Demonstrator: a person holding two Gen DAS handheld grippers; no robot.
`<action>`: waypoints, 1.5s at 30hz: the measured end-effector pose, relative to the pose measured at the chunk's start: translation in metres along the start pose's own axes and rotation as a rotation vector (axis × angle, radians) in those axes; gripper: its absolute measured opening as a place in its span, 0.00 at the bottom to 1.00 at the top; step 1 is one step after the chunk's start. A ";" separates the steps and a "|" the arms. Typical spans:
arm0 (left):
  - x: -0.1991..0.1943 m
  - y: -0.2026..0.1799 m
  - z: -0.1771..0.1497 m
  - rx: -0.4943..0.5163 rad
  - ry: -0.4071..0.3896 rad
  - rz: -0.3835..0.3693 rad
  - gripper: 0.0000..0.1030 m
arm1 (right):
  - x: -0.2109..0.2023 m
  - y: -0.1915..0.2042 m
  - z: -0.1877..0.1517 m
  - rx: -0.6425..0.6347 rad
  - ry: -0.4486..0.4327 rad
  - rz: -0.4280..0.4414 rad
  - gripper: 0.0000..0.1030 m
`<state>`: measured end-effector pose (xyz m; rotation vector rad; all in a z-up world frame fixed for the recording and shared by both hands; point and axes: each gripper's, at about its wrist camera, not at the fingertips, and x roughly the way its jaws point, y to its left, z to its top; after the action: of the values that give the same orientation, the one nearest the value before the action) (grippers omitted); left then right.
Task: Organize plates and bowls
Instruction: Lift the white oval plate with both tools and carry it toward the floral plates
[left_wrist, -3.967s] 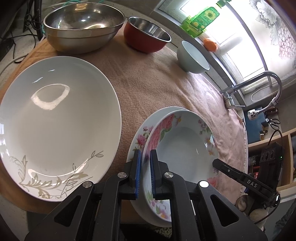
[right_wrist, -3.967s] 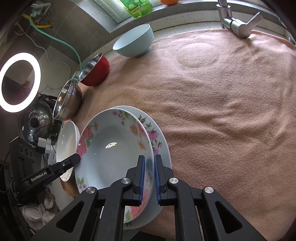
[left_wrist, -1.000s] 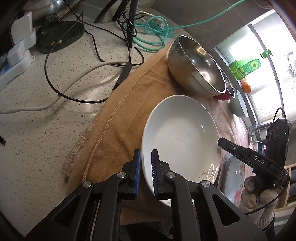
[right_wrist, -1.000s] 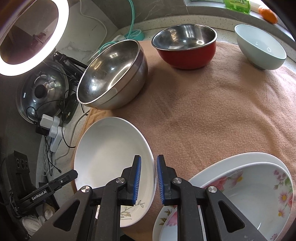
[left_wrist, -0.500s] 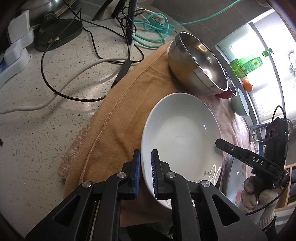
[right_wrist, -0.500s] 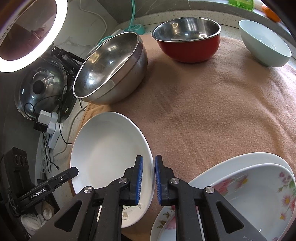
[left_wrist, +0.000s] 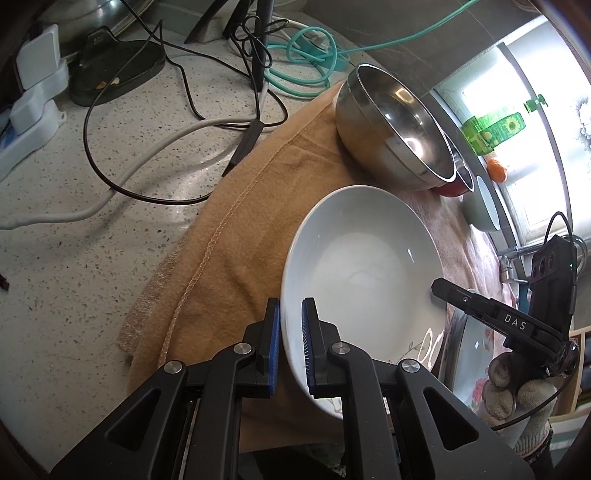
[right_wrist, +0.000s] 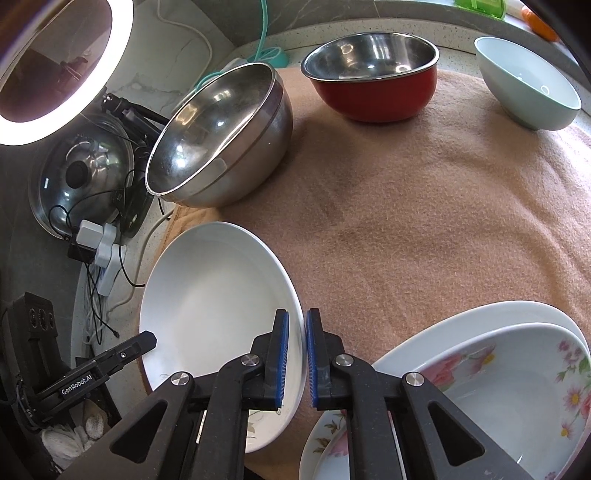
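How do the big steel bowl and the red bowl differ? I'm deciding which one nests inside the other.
The big steel bowl is bare metal outside; the red bowl has a red outer wall. The steel bowl looks wider and deeper than the red one, though it is also nearer the camera. The steel bowl seems tipped, mouth toward the white plate; the red bowl sits level. Both have shiny metal insides, look empty, and rest on the cloth.

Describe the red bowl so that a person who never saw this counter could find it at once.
Look at the pink-brown cloth covering the counter, along its far edge below the window. There three bowls stand in a row: the red bowl is the middle one, between the large steel bowl and the pale blue-green bowl. Only it has a red outside with a shiny steel inside.
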<state>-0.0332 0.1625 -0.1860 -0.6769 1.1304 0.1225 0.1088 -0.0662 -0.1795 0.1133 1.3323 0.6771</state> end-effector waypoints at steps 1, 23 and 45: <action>0.000 0.000 0.000 0.002 0.000 0.001 0.09 | 0.000 0.000 0.000 0.000 0.000 0.002 0.09; -0.020 -0.015 0.002 0.027 -0.044 -0.015 0.09 | -0.027 -0.004 -0.006 0.021 -0.055 0.034 0.09; -0.018 -0.068 0.006 0.127 -0.045 -0.069 0.09 | -0.077 -0.039 -0.019 0.102 -0.140 0.041 0.09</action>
<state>-0.0084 0.1160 -0.1391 -0.5970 1.0609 0.0070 0.1003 -0.1429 -0.1358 0.2660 1.2319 0.6243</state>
